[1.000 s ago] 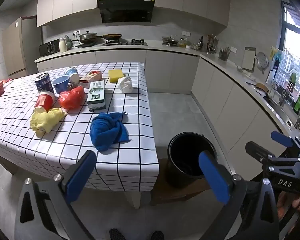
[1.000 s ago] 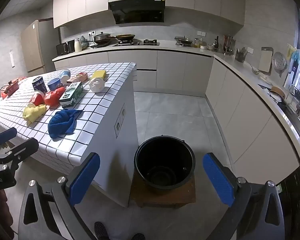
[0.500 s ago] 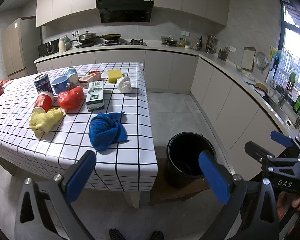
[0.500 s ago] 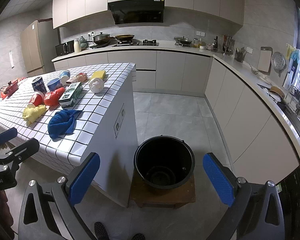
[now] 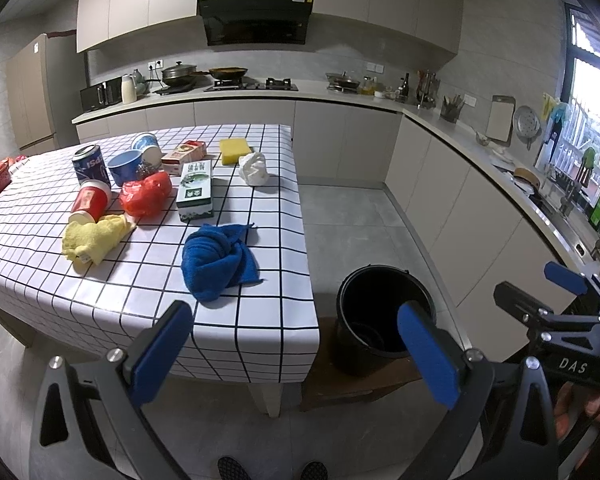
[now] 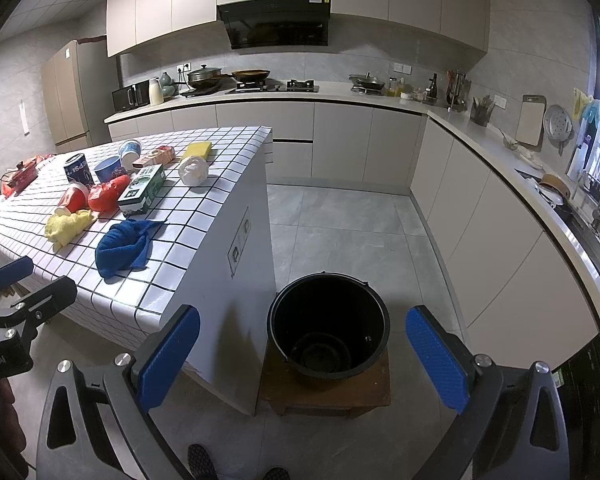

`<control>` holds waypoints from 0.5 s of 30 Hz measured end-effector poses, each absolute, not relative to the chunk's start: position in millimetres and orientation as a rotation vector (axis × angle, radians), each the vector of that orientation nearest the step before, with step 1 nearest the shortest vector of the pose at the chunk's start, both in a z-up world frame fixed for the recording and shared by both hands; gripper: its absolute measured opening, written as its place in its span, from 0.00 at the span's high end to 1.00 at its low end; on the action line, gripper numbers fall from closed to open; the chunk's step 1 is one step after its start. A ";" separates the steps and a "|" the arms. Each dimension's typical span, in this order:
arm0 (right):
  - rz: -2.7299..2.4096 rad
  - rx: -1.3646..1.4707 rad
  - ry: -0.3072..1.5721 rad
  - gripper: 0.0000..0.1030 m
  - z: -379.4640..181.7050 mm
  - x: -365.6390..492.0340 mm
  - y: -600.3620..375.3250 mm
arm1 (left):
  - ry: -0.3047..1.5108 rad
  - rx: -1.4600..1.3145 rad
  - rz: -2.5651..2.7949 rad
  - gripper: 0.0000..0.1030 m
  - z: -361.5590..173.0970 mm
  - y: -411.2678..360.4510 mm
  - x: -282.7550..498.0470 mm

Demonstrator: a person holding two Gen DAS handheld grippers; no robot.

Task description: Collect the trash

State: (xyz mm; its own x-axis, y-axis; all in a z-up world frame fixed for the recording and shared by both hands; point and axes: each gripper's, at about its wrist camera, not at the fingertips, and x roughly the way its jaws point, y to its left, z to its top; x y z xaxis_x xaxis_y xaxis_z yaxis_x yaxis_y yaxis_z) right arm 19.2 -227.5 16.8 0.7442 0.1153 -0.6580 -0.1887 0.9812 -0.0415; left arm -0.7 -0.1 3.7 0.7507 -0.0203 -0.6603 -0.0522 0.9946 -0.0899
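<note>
A black bucket (image 6: 329, 326) stands on a low wooden stool (image 6: 327, 394) beside the checked table (image 5: 260, 320); it also shows as the bucket (image 5: 380, 312) in the left wrist view. On the table lie a blue cloth (image 5: 216, 260), a yellow glove (image 5: 94, 238), a red crumpled bag (image 5: 146, 194), a red cup (image 5: 89, 202), a green carton (image 5: 195, 190), a white crumpled wad (image 5: 254, 169), a yellow sponge (image 5: 235, 151) and blue tins. My left gripper (image 5: 296, 356) is open and empty in front of the table's edge. My right gripper (image 6: 304, 356) is open and empty above the bucket.
Kitchen counters (image 5: 440, 128) run along the back and right walls, with a stove, pots and a sink. A fridge (image 5: 32, 92) stands at the far left. The person's shoes (image 5: 272, 470) show on the grey tiled floor (image 6: 340, 216).
Both views have shifted only slightly; the left gripper drifted a little toward the table. Both grippers stay open and empty.
</note>
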 end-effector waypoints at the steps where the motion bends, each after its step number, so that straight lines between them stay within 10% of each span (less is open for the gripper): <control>1: 0.167 -0.109 0.714 0.00 16.9 20.1 -227.5 | 0.721 -0.105 0.017 0.00 3.6 -0.3 -0.7; 15: 0.169 -0.109 0.710 0.00 17.7 21.4 -227.4 | 0.723 -0.100 0.018 0.00 3.0 0.2 0.2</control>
